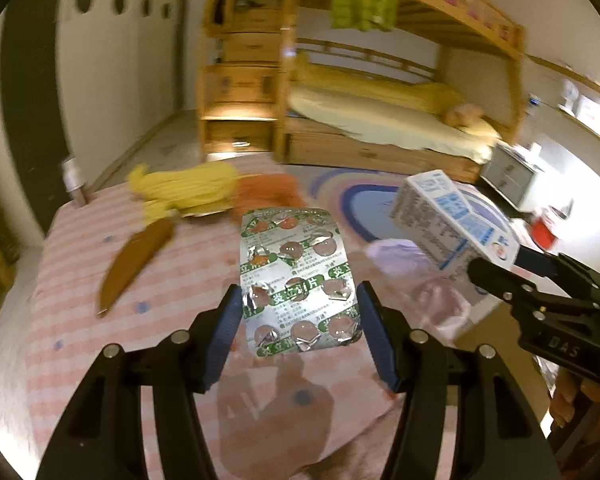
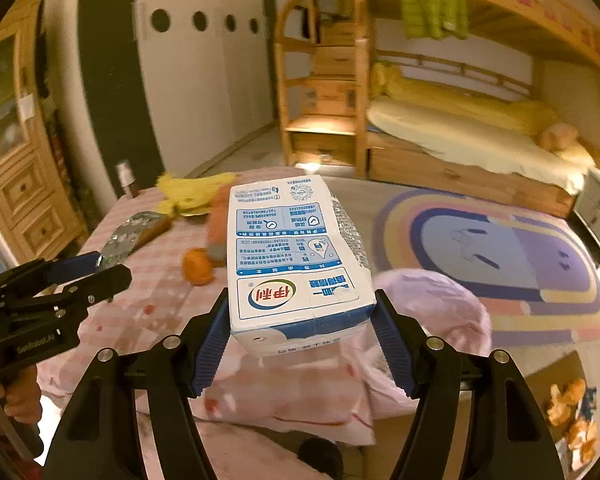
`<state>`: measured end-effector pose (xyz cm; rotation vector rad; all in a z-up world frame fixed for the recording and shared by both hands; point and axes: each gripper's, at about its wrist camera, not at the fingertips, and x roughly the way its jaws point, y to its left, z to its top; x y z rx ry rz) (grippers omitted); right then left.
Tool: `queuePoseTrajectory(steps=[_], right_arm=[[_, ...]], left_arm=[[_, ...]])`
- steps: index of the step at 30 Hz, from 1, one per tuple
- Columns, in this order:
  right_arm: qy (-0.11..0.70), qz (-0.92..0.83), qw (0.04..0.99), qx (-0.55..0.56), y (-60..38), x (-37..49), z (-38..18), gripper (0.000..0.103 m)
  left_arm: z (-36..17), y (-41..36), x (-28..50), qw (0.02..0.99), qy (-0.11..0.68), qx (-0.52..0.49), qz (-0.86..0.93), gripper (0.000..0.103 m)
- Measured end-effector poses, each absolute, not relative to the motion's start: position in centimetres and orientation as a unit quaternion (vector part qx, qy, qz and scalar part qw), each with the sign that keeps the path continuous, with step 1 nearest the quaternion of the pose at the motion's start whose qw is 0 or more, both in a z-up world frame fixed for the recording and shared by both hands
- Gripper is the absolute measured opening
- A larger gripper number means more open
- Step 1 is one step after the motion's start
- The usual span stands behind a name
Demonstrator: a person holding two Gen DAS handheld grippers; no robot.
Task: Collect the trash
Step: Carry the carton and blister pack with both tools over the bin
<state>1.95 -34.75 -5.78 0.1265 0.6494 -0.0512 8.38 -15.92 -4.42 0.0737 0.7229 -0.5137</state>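
Observation:
My left gripper [image 1: 298,312] is shut on a used silver-and-green blister pack [image 1: 298,280] and holds it above the pink-striped tablecloth [image 1: 100,272]. My right gripper [image 2: 300,316] is shut on a white-and-blue milk carton [image 2: 296,256], lifted over the table. The carton also shows at the right of the left wrist view [image 1: 452,224], and the blister pack at the left of the right wrist view [image 2: 128,236]. A thin pink plastic bag [image 2: 420,312] lies on the table's near right side under the carton.
A yellow cloth [image 1: 184,188], an orange cloth [image 1: 266,192], a brown carrot-shaped object [image 1: 134,260] and a small orange fruit [image 2: 196,266] lie on the table. A spray bottle [image 1: 73,178] stands at its far left corner. A bunk bed [image 2: 480,120] and a round rug [image 2: 500,260] are beyond.

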Motion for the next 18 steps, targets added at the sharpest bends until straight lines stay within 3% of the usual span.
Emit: queuePoseTrajectory(steps=[18], right_arm=[[0.356, -0.154, 0.916, 0.102, -46.3, 1.4, -10.4, 0.068]], left_arm=[[-7.8, -31.2, 11.5, 0.85, 0.363, 0.119, -0.362, 0.057]])
